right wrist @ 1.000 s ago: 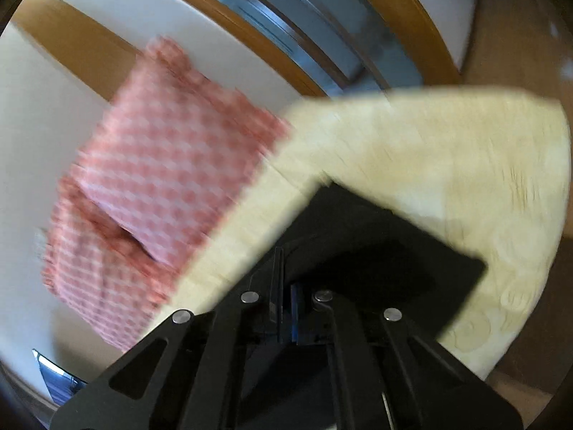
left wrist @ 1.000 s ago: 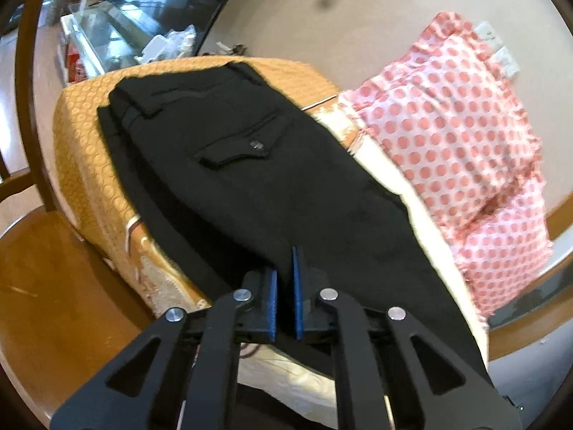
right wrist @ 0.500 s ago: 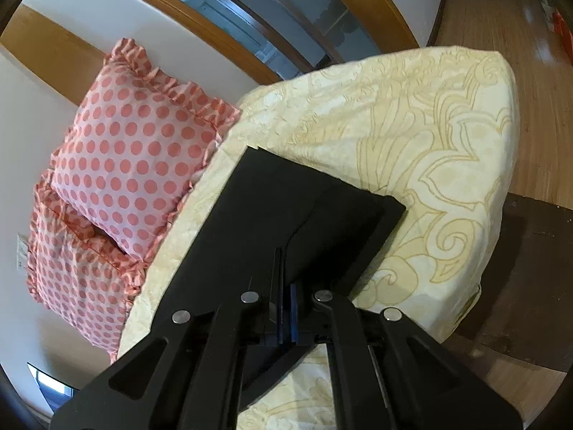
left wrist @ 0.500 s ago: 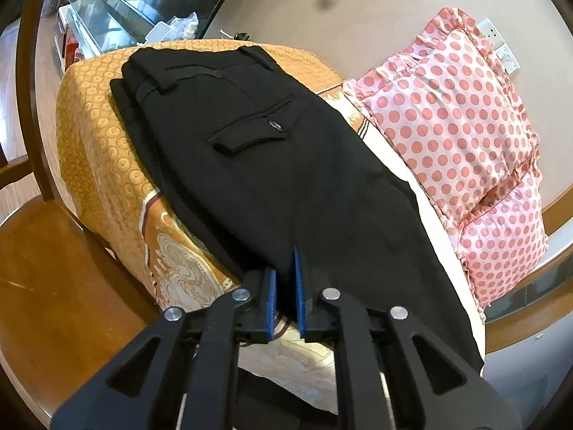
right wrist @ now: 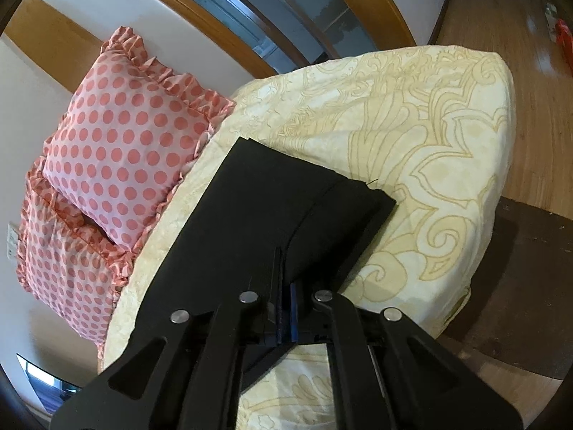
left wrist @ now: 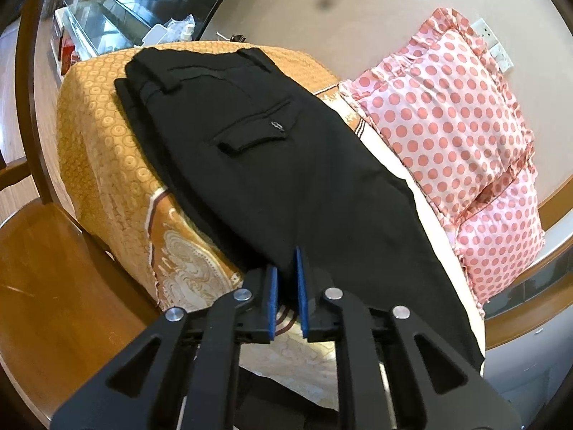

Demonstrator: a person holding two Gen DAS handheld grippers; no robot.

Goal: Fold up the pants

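Black pants [left wrist: 286, 165] lie lengthwise on the bed, folded leg on leg, waistband at the far end and a back pocket [left wrist: 254, 132] facing up. My left gripper [left wrist: 285, 286] sits at the near edge of the thigh area, its blue pads a narrow gap apart with the fabric edge between them. In the right wrist view the leg ends [right wrist: 297, 208] lie flat on the cream bedspread [right wrist: 412, 136]. My right gripper [right wrist: 284, 304] is shut on the near edge of the leg fabric.
Two pink polka-dot pillows [left wrist: 458, 136] lean on the wall along the bed's far side, also in the right wrist view [right wrist: 121, 136]. An orange patterned cover [left wrist: 104, 150] drapes the waistband end. Wooden floor [right wrist: 519, 71] and a dark mat [right wrist: 519, 279] lie beyond the bed's end.
Both wrist views have pulled back and settled; the right view was blurred and is sharp now. The pants lie flatter and more fully in view. Both grippers stay at the fabric's near edge.
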